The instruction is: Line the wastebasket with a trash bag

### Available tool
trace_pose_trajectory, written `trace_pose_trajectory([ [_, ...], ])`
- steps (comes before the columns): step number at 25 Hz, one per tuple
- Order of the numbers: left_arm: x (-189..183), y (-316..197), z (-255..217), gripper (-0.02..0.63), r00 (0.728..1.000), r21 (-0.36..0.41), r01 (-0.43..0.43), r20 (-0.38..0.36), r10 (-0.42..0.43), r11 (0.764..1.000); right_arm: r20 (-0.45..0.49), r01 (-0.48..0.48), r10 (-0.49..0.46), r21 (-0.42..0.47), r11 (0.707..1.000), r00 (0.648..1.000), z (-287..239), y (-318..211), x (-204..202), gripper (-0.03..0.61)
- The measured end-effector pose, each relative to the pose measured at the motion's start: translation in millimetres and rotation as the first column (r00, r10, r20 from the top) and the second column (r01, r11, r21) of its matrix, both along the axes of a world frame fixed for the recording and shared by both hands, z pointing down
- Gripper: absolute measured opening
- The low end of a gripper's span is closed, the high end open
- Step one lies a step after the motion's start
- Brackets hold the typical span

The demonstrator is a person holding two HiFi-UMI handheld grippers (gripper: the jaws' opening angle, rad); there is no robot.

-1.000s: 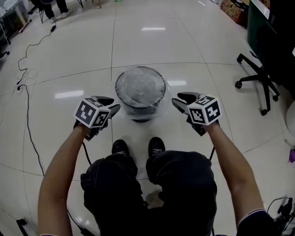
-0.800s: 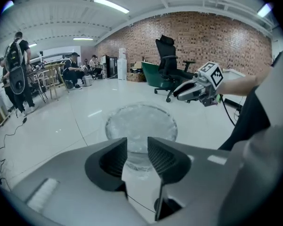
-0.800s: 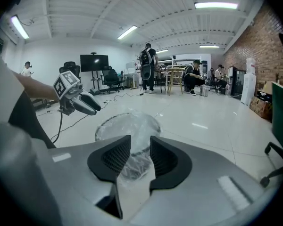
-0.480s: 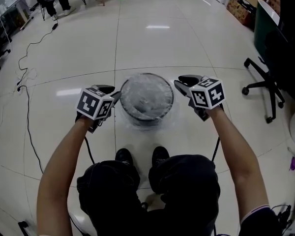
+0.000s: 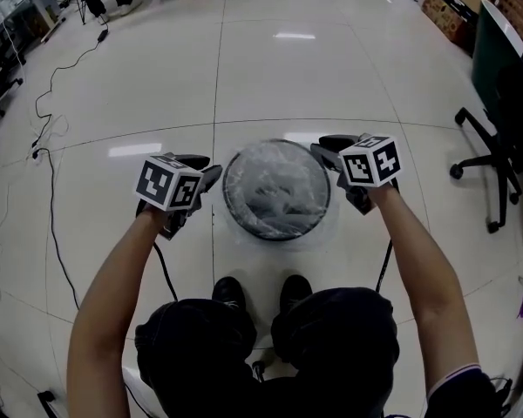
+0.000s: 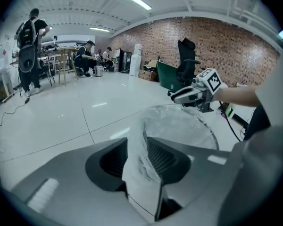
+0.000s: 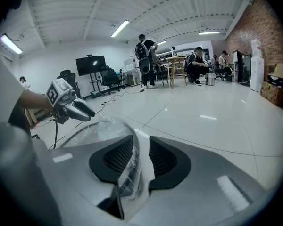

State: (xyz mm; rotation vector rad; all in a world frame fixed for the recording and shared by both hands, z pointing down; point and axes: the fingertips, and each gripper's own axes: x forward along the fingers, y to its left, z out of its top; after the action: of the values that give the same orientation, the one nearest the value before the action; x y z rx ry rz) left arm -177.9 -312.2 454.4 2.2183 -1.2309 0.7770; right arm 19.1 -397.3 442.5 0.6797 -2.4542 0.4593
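A round dark wastebasket [image 5: 227,195] stands on the floor in front of my feet, with a clear trash bag [image 5: 276,192] stretched over its mouth. My left gripper [image 5: 211,175] sits at the rim's left side. In the left gripper view it [image 6: 144,142] is shut on a fold of the bag's film [image 6: 179,124]. My right gripper [image 5: 324,151] is at the rim's upper right. Seen in its own view, that right gripper [image 7: 140,149] pinches the bag's edge [image 7: 99,128] between its pads. Each gripper shows across the basket in the other's view.
Shiny white tiled floor lies all around. A black office chair [image 5: 497,146] stands at the right and cables [image 5: 44,129] trail along the left. My shoes [image 5: 231,290] are just behind the basket. People sit and stand near a table [image 7: 179,60] far off.
Both grippers have moved forward, away from my body, along the basket's sides and now flank its rim. The basket sits nearer my feet in the head view.
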Motion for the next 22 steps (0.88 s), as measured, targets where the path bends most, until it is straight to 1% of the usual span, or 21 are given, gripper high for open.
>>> trace_pose_trajectory([
  [3,6,-7,7,0.132,0.999,-0.021,-0.025,-0.044,0.024,0.999,0.031,0.006,-0.004,-0.064,0.998,1.000,13,-5,-3,0.097],
  [4,8,-9,9,0.132,0.998,-0.022,-0.032,-0.052,0.031,0.999,0.041,0.014,-0.010,-0.080,0.997,0.999,15,-5,-4,0.073],
  [6,9,-12,10,0.130,0.998,-0.014,-0.036,-0.058,0.035,0.999,0.059,0.028,-0.022,-0.097,0.995,0.998,17,-5,-6,0.002],
  [9,8,-15,12,0.130,0.997,-0.017,-0.029,-0.068,0.028,0.999,0.038,0.049,-0.045,-0.095,0.994,0.998,18,-7,-5,0.002],
  [13,4,-13,15,0.130,0.998,-0.031,-0.033,-0.054,0.032,0.999,-0.010,0.059,-0.060,-0.065,0.996,0.998,18,-10,-2,0.002],
  [18,1,-11,16,0.130,0.998,-0.037,-0.032,-0.046,0.030,0.999,-0.036,0.042,-0.044,-0.039,0.998,0.998,21,-16,1,0.002],
  [22,-2,-11,18,0.130,0.999,-0.041,-0.025,-0.043,0.023,0.999,-0.031,0.012,-0.013,-0.031,0.999,0.999,26,-26,7,0.000],
])
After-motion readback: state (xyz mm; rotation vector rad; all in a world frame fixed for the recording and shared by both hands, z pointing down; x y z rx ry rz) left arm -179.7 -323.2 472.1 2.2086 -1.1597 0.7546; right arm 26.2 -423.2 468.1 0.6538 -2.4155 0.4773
